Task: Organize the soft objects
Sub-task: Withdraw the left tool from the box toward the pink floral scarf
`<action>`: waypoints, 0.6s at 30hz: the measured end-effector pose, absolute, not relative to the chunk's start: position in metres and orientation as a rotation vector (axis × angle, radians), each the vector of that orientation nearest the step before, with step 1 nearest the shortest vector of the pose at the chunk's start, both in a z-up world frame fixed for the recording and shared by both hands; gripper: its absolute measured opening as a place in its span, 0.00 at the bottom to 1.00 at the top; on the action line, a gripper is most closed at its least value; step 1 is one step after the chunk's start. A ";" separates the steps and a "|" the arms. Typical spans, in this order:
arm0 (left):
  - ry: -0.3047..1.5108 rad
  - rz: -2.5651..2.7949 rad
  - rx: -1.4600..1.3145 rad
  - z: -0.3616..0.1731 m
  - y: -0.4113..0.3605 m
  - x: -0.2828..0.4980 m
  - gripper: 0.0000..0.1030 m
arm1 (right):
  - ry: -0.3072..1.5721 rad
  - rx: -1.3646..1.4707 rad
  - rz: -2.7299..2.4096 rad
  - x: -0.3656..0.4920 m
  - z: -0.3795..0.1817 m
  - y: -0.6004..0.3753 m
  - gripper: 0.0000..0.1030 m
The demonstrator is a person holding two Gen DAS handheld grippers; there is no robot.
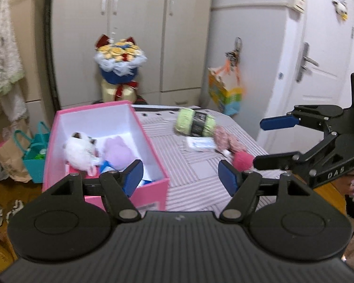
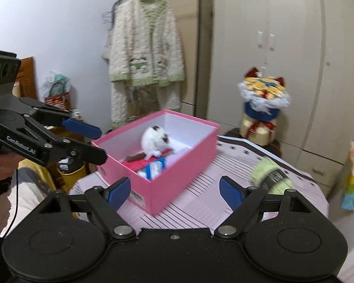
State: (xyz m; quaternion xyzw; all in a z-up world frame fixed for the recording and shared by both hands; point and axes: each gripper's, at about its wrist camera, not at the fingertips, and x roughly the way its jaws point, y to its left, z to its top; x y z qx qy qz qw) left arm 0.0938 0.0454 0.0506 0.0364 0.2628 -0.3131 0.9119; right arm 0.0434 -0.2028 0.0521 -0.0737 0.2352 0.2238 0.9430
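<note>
Both claws, left claw (image 1: 180, 176) and right claw (image 2: 174, 191), stand open and empty. Left of center, the pink box (image 1: 153, 189) holds a white plush (image 1: 79, 151) and a lilac plush (image 1: 118, 152); a green yarn ball (image 1: 194, 122) lies on the striped table (image 1: 195, 172).

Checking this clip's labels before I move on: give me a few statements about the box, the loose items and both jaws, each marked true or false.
1. The pink box has its lid on. False: it is open, with the white plush cat and a lilac plush inside.
2. The green yarn skein lies on the striped table cover, outside the box. True.
3. The left gripper holds the pink pompom. False: its jaws are open and empty; the pompom lies on the cover.
4. The right gripper is open with nothing between its jaws. True.
5. A bouquet stands behind the table. True.
</note>
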 end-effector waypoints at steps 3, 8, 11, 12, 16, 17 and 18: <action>0.560 -0.683 0.087 0.044 0.030 0.094 0.67 | 0.488 -0.139 0.406 0.032 0.044 -0.222 0.83; 0.599 -0.742 0.099 0.032 0.002 0.099 0.67 | 0.512 -0.113 0.348 0.019 0.026 -0.250 0.83; 0.623 -0.770 0.099 0.023 -0.016 0.106 0.67 | 0.533 -0.088 0.316 0.019 0.012 -0.266 0.83; 0.631 -0.779 0.100 0.019 -0.024 0.109 0.67 | 0.540 -0.079 0.308 0.020 0.008 -0.271 0.83; 0.653 -0.809 0.090 0.005 -0.050 0.118 0.67 | 0.555 -0.051 0.285 0.025 -0.013 -0.288 0.83; 0.655 -0.815 0.086 0.001 -0.056 0.121 0.67 | 0.557 -0.042 0.283 0.028 -0.019 -0.293 0.83; 0.654 -0.820 0.084 -0.002 -0.062 0.123 0.67 | 0.557 -0.038 0.281 0.030 -0.026 -0.296 0.83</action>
